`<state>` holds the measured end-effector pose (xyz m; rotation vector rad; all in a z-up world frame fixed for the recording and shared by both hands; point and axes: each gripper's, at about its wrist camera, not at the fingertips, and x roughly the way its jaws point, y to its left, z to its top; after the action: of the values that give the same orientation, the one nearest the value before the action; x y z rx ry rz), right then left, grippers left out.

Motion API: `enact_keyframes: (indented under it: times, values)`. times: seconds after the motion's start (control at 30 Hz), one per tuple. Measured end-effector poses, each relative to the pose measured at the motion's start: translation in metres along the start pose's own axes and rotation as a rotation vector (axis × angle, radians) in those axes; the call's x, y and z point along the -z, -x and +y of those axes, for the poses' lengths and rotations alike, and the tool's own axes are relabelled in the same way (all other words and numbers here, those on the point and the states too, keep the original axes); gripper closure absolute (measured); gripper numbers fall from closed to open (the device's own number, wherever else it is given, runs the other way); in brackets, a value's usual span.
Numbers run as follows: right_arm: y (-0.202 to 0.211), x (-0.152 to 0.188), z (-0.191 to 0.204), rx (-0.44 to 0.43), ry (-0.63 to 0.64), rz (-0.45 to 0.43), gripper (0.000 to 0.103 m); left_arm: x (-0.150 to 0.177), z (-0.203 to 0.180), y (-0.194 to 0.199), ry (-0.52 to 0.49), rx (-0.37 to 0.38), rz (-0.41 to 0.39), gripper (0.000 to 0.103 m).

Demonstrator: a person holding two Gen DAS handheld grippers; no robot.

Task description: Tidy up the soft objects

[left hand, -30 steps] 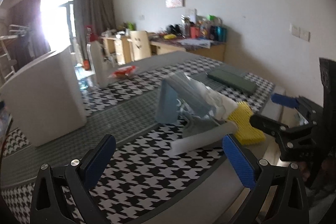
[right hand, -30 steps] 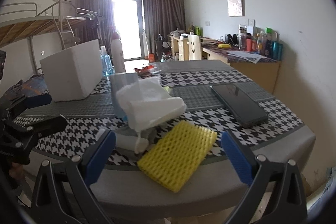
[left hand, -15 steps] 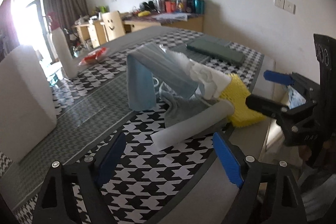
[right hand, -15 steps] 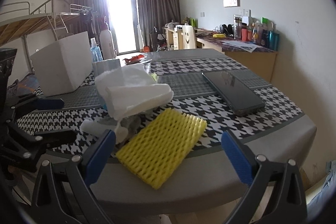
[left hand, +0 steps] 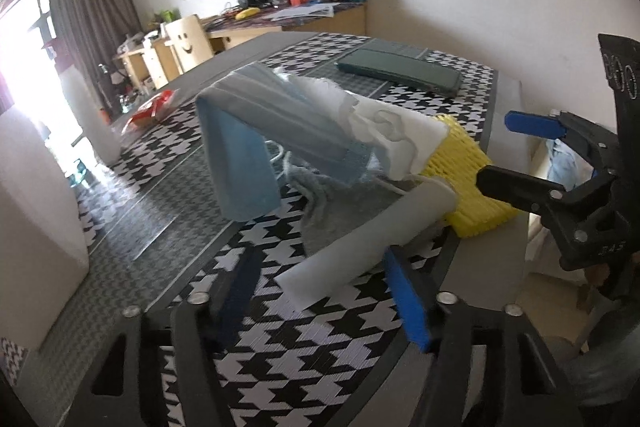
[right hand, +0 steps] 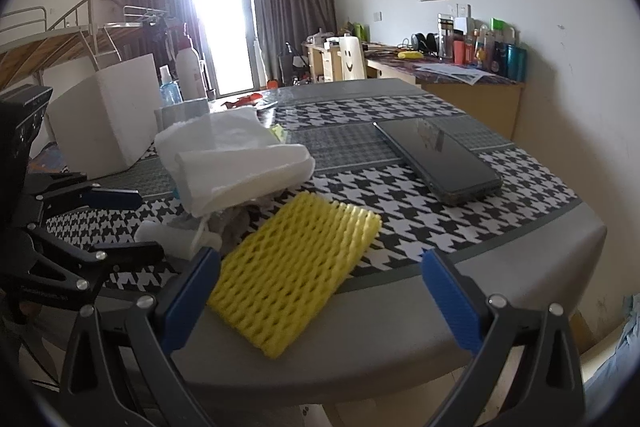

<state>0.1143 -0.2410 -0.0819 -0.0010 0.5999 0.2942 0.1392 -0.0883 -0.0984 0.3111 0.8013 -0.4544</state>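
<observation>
A heap of soft things lies near the table's corner. It holds a yellow foam net [right hand: 296,271] [left hand: 464,183], a white tissue [right hand: 236,163] [left hand: 396,139], a blue face mask [left hand: 256,143], a grey cloth [left hand: 340,211] and a white foam roll [left hand: 372,239]. My left gripper [left hand: 320,303] is open, its fingers on either side of the near end of the foam roll. My right gripper [right hand: 320,299] is open, just in front of the yellow net. Each gripper shows in the other's view.
A dark phone [right hand: 436,155] [left hand: 400,71] lies on the houndstooth table cover [right hand: 400,195]. A white foam box [right hand: 104,119] and bottles [right hand: 188,75] stand at the far side. A desk with clutter [right hand: 460,67] stands by the wall.
Both grippers have moved closer to the heap. The left one has come up to the foam roll, the right one up to the yellow net. Both jaws stay open.
</observation>
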Motion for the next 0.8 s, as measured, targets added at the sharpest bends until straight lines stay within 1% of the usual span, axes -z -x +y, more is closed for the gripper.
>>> enact_keyframes:
  times: [0.1, 0.27, 0.33, 0.5, 0.53, 0.6, 0.7, 0.8]
  values:
    - [-0.0013, 0.0011, -0.0021, 0.003, -0.007, 0.004, 0.001, -0.0027, -0.0008, -0.0052, -0.005, 0.021, 0.013, 0.051]
    - [-0.0006, 0.0029, -0.0031, 0.005, -0.008, 0.007, 0.001, -0.0025, -0.0058, -0.0091, -0.038, 0.024, 0.020, 0.052]
    - [-0.0008, 0.0035, -0.0039, 0.006, -0.009, 0.009, 0.001, -0.0012, -0.0062, -0.0094, -0.043, 0.023, 0.026, 0.057]
    - [-0.0012, 0.0039, -0.0059, 0.008, -0.018, 0.012, 0.001, 0.0005, -0.0055, -0.0075, -0.048, 0.032, 0.032, 0.065]
    - [-0.0015, 0.0038, -0.0059, 0.005, -0.018, 0.013, 0.001, 0.0003, -0.0050, -0.0072, -0.052, 0.030, 0.037, 0.069]
    - [-0.0016, 0.0039, -0.0052, 0.005, -0.017, 0.013, 0.001, 0.0002, -0.0035, -0.0058, -0.053, 0.018, 0.046, 0.072]
    - [-0.0016, 0.0041, -0.0045, 0.004, -0.017, 0.013, 0.001, 0.0008, -0.0023, -0.0030, -0.067, 0.029, 0.049, 0.073]
    - [-0.0021, 0.0039, -0.0043, 0.002, -0.017, 0.014, 0.001, -0.0005, 0.0000, -0.0065, -0.071, 0.029, 0.046, 0.066]
